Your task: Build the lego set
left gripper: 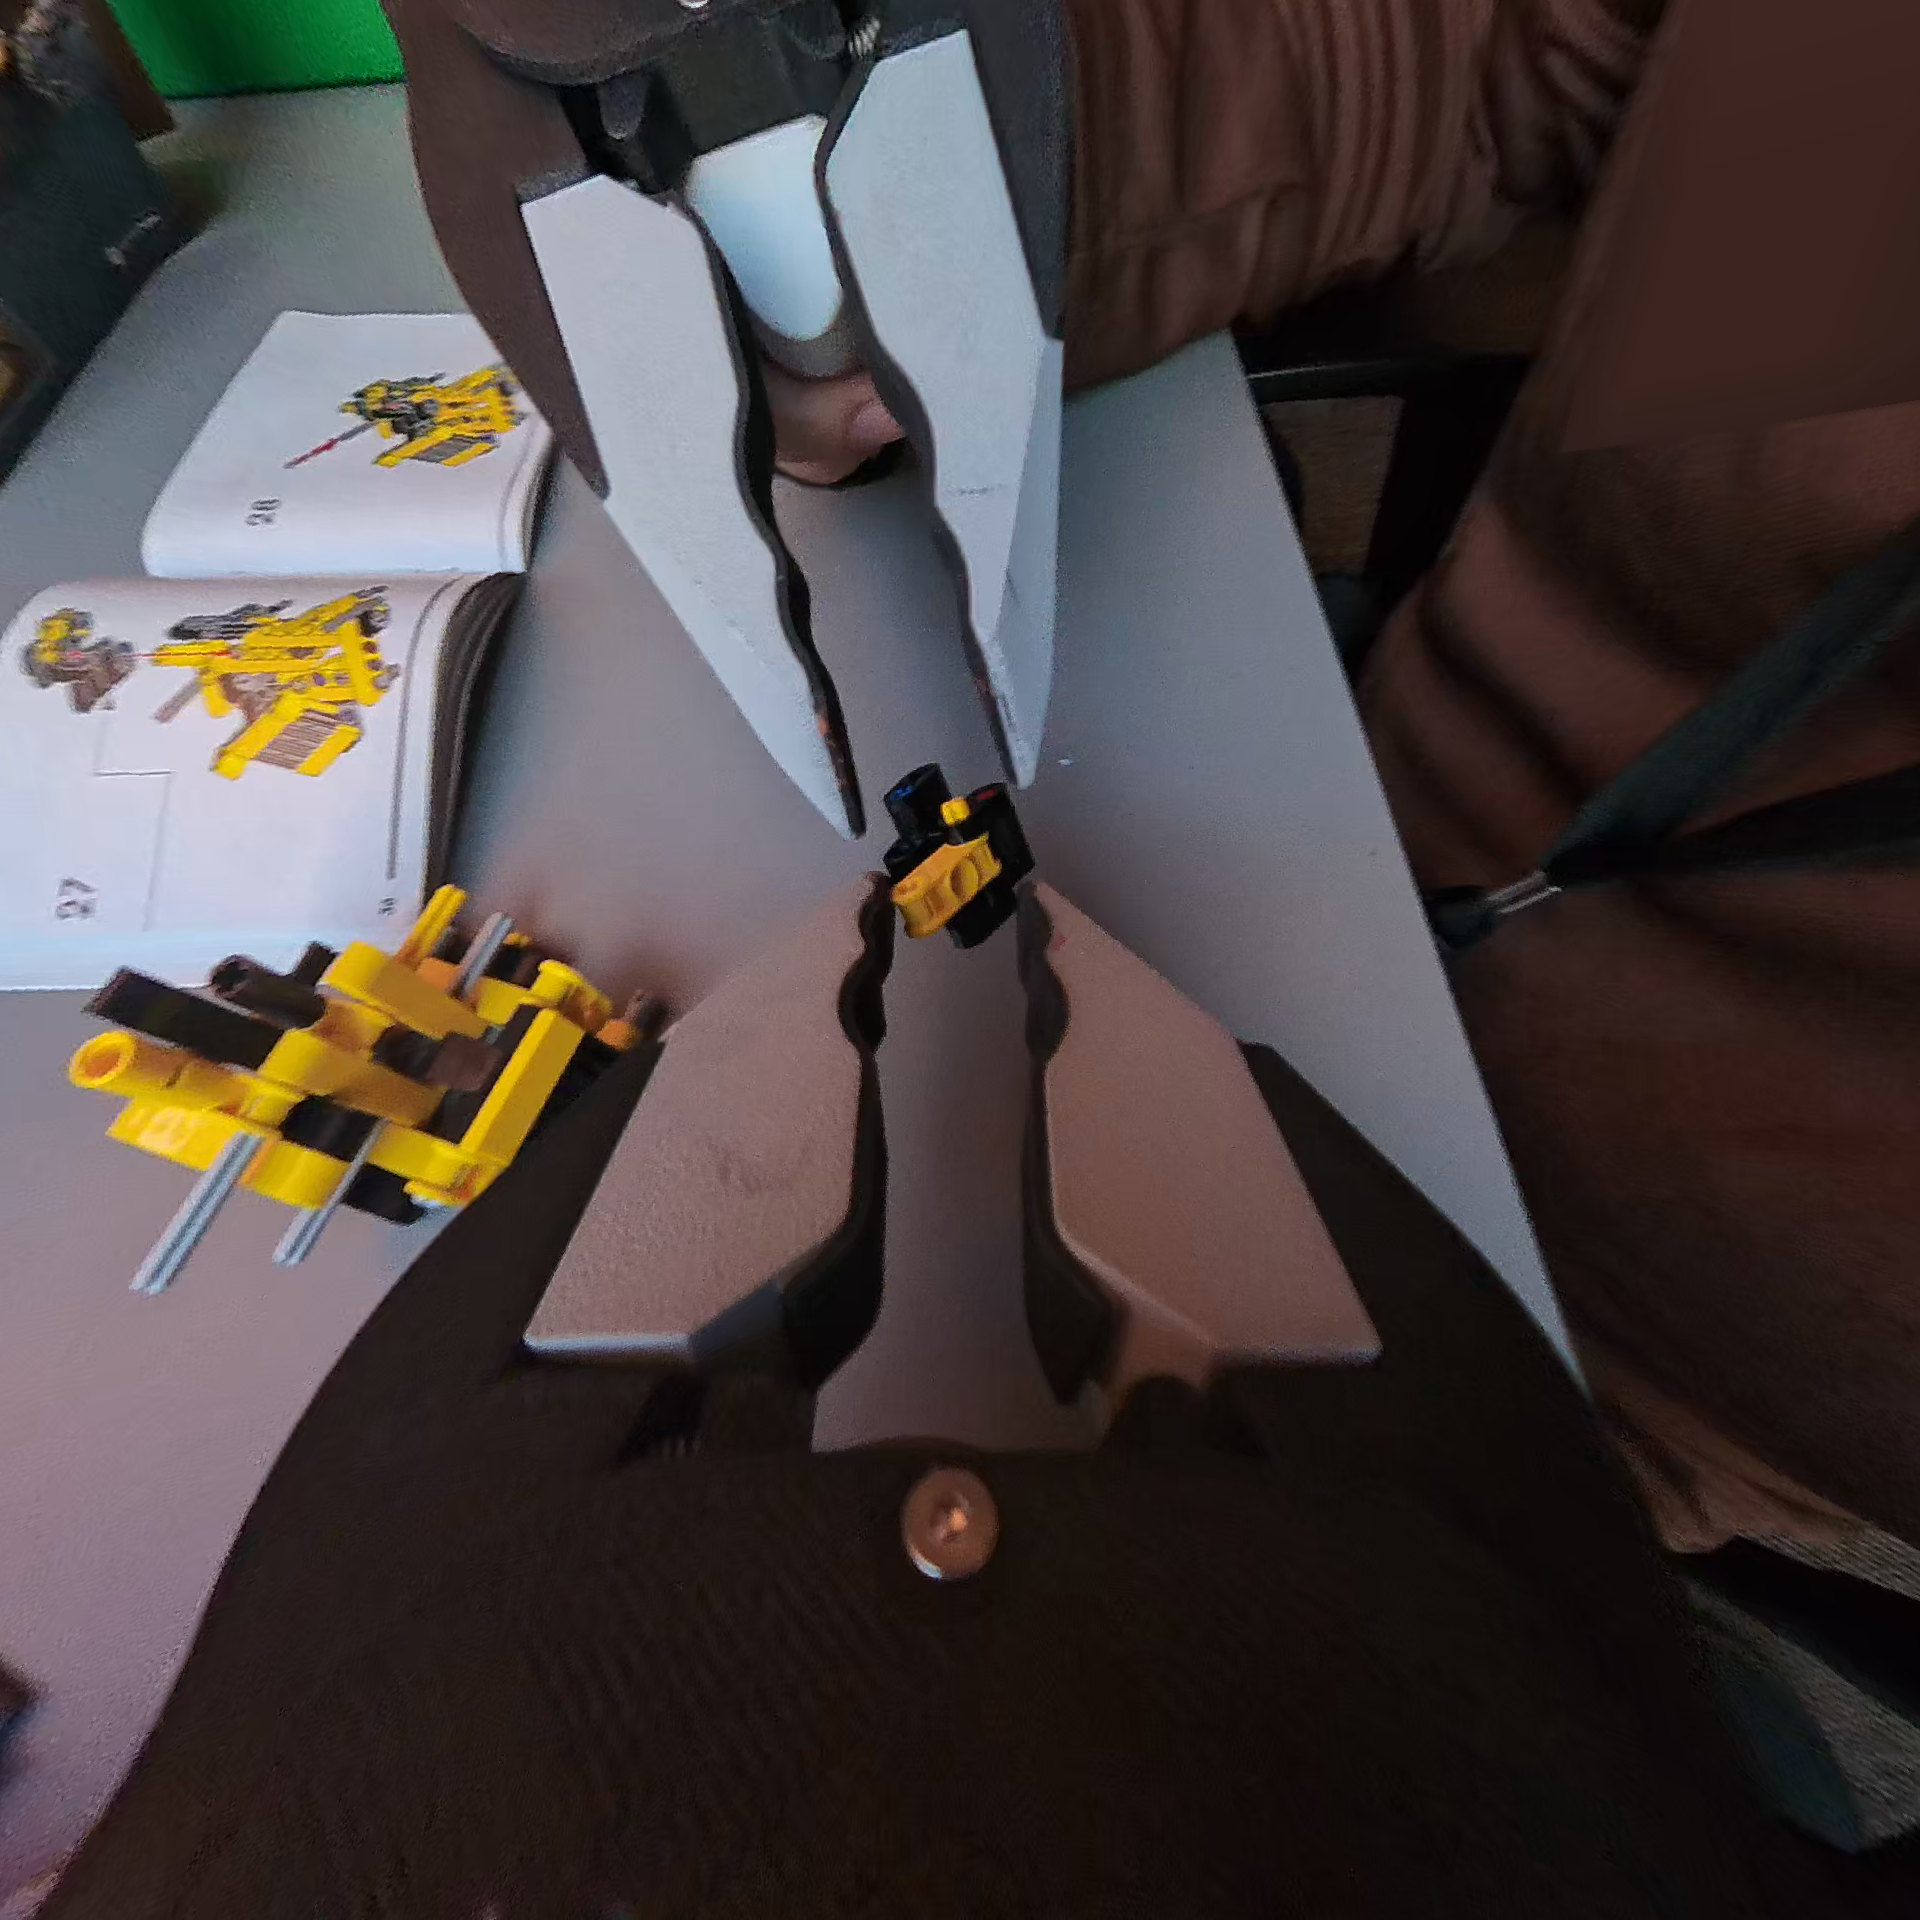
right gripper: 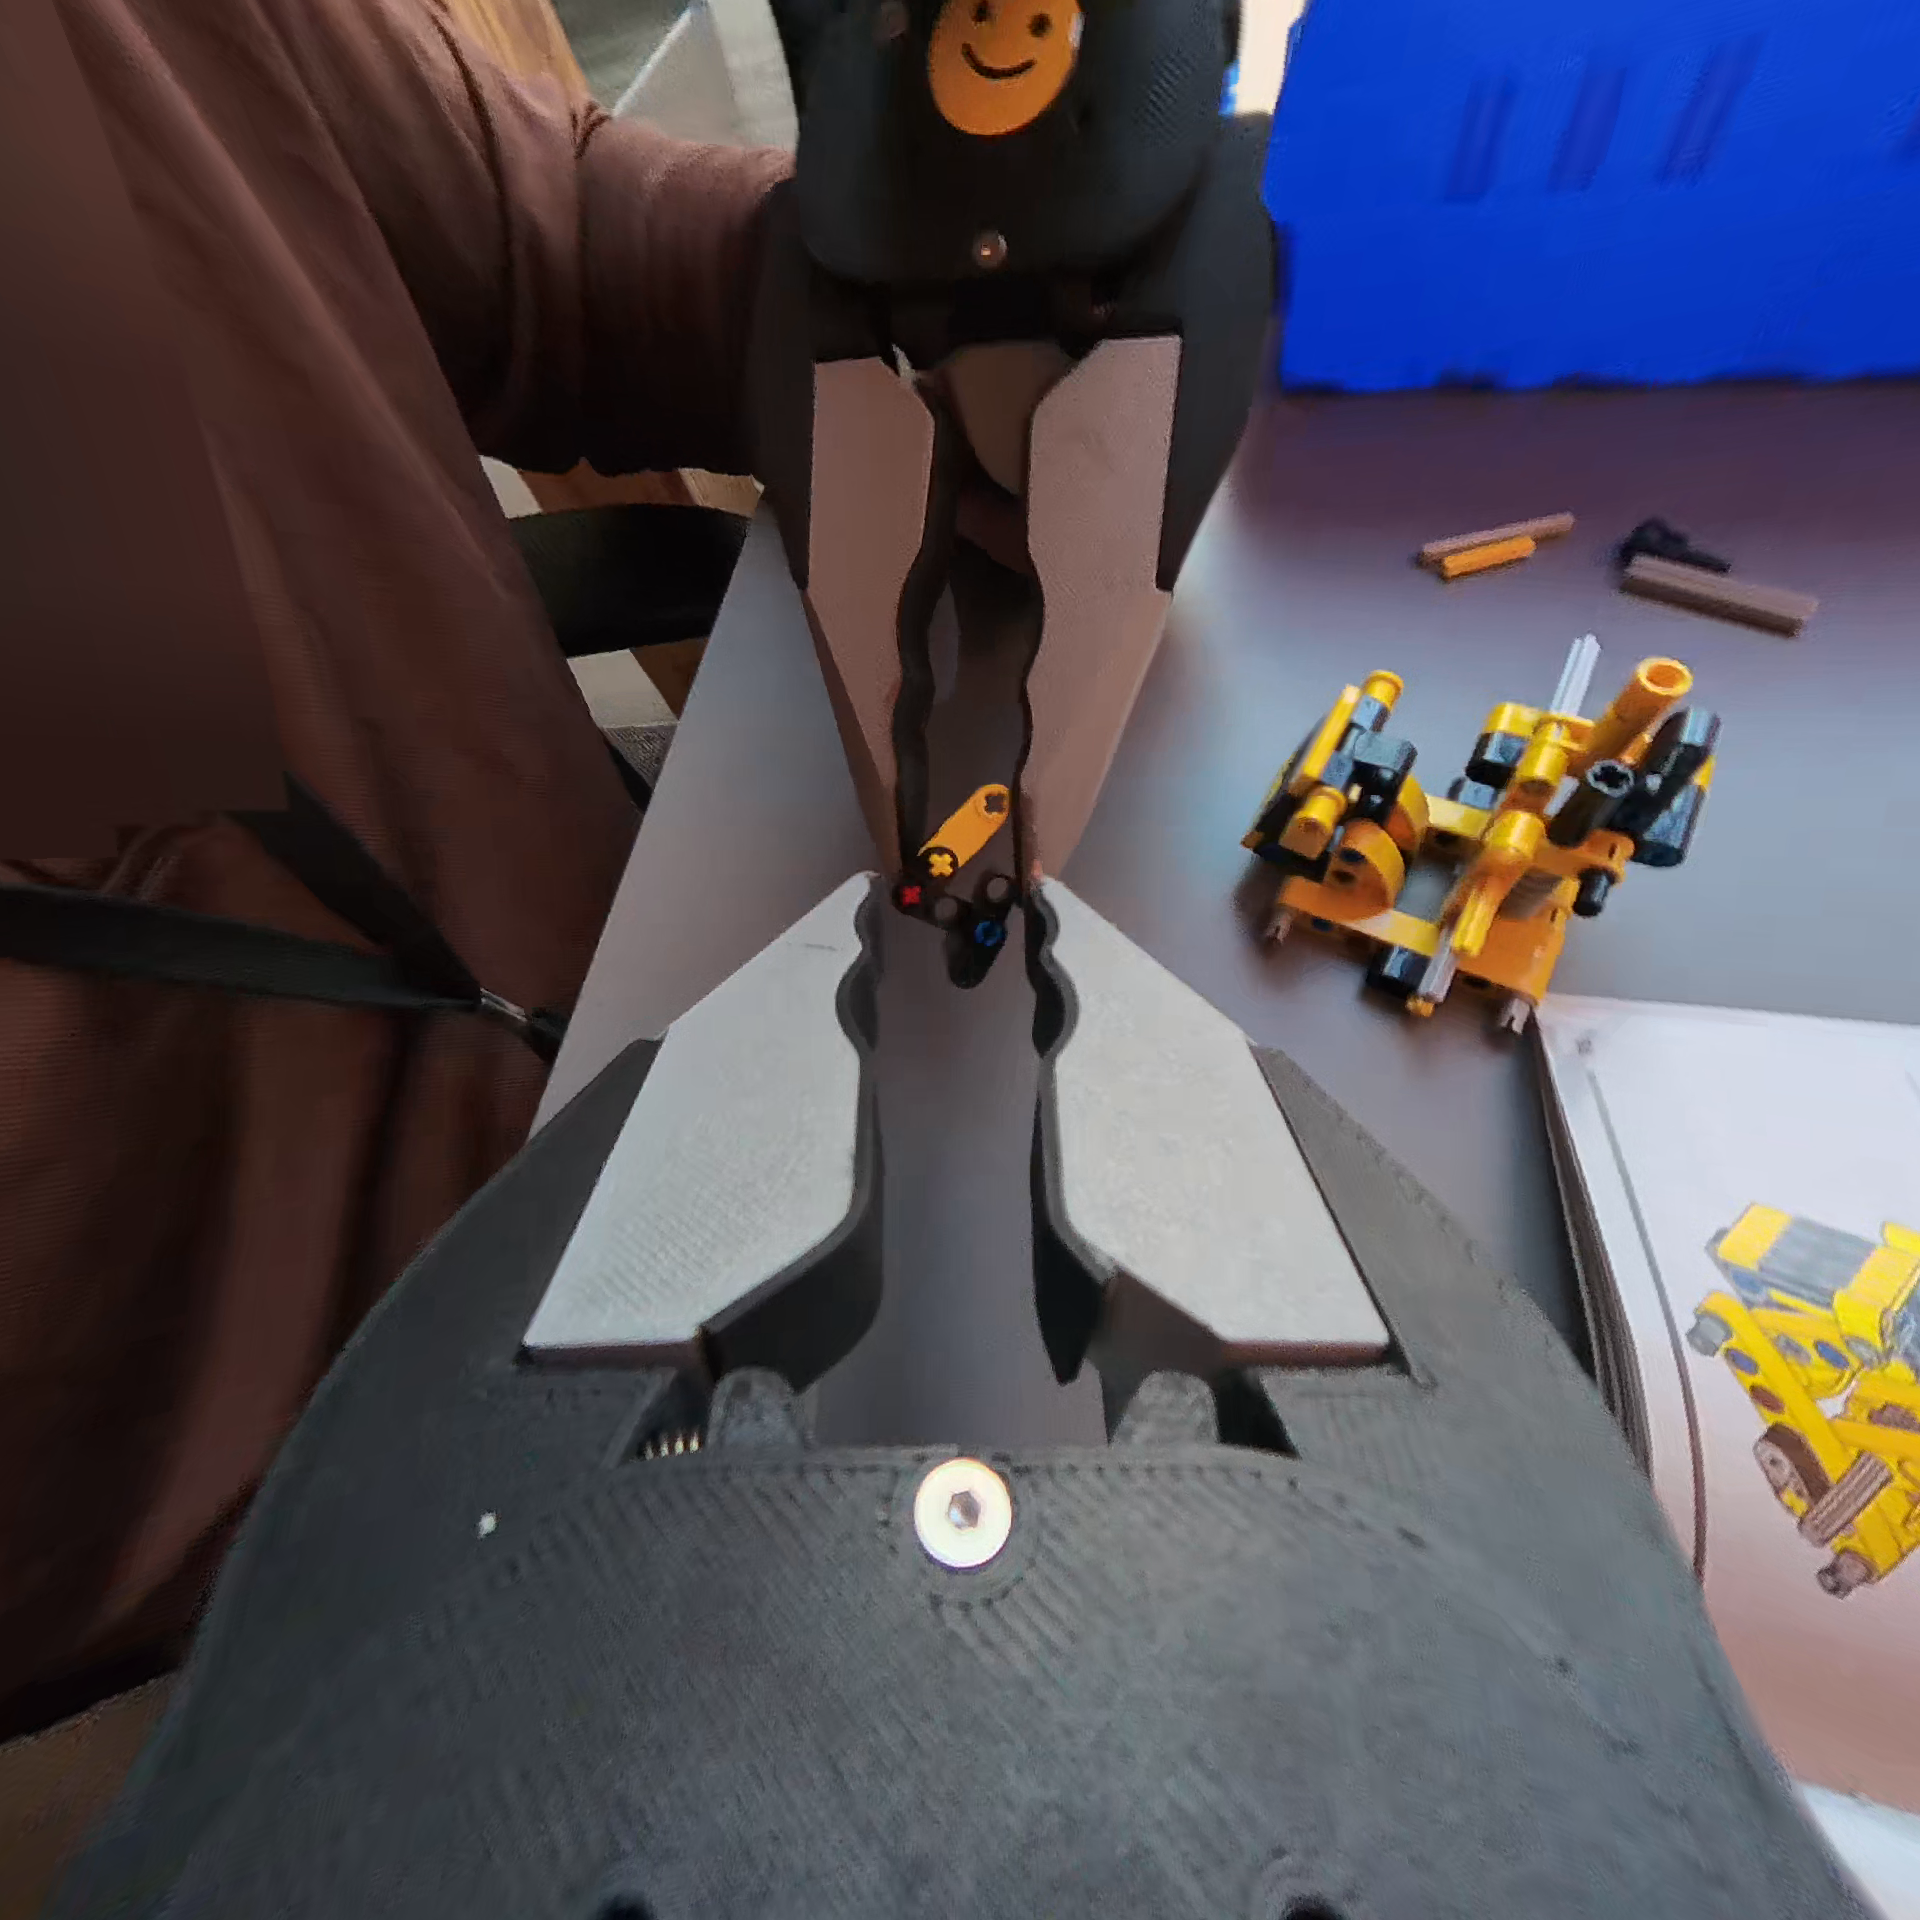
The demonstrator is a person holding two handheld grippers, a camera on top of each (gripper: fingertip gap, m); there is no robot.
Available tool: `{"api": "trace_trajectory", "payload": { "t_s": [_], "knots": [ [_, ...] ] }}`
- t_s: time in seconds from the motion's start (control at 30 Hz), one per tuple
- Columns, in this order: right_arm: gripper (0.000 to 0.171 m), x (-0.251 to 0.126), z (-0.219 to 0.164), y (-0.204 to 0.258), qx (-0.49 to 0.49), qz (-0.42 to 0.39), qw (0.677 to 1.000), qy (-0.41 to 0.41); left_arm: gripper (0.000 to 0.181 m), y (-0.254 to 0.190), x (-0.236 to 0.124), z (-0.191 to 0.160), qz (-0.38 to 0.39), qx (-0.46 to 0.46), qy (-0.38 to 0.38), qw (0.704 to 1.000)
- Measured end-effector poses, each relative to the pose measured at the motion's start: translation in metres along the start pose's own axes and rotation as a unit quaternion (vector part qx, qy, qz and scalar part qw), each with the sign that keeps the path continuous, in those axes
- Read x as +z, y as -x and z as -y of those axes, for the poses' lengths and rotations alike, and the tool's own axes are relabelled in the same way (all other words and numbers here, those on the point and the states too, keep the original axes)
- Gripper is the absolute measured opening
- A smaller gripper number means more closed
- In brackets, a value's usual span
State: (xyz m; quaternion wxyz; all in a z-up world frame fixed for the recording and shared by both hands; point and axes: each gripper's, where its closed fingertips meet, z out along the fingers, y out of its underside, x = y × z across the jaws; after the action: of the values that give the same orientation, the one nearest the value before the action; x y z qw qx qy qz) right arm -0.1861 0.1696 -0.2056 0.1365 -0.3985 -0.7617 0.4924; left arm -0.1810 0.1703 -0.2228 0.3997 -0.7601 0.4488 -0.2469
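Note:
A small black and yellow lego sub-assembly (left gripper: 956, 862) sits between the tips of both grippers, near the table's edge. My left gripper (left gripper: 956, 902) is closed on it from one side. My right gripper (left gripper: 935, 800) comes in from the opposite side with a fingertip on each side of the piece; I cannot tell whether they press on it. In the right wrist view the piece (right gripper: 961, 904) lies between the right gripper (right gripper: 954, 896) and the left gripper (right gripper: 966, 868). The larger yellow and black lego build (left gripper: 343, 1081) lies on the table beside them (right gripper: 1475, 831).
An open instruction booklet (left gripper: 208, 810) lies past the build (right gripper: 1745, 1299). Loose brown axles (right gripper: 1714, 608) and a small black part (right gripper: 1662, 540) lie farther off, in front of a blue bin (right gripper: 1600, 187). The grey table's edge (left gripper: 1351, 727) and a person in brown (left gripper: 1662, 935) are close by. Only a small space, under 4 cm, lies between the two pairs of fingers.

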Motion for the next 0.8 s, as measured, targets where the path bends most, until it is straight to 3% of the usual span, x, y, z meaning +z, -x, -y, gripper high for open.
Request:
{"api": "trace_trajectory", "payload": {
  "t_s": [0.2, 0.33, 0.67, 0.8],
  "knots": [
    [0.021, 0.006, 0.002, 0.019, -0.138, -0.019, 0.990, 0.012, 0.020, -0.019, -0.002, 0.002, -0.095, -0.075, -0.011, 0.993],
    [0.018, 0.009, 0.004, 0.026, -0.174, -0.021, 0.984, 0.012, 0.020, -0.029, -0.005, 0.004, -0.163, -0.156, -0.016, 0.974],
    [0.022, 0.013, 0.004, 0.030, -0.169, -0.007, 0.986, 0.007, 0.021, -0.031, -0.004, 0.001, -0.180, -0.197, -0.004, 0.964],
    [0.016, 0.018, -0.002, 0.030, -0.167, -0.003, 0.986, 0.022, 0.021, -0.034, -0.002, -0.002, -0.185, -0.196, 0.009, 0.963]
  ]
}}
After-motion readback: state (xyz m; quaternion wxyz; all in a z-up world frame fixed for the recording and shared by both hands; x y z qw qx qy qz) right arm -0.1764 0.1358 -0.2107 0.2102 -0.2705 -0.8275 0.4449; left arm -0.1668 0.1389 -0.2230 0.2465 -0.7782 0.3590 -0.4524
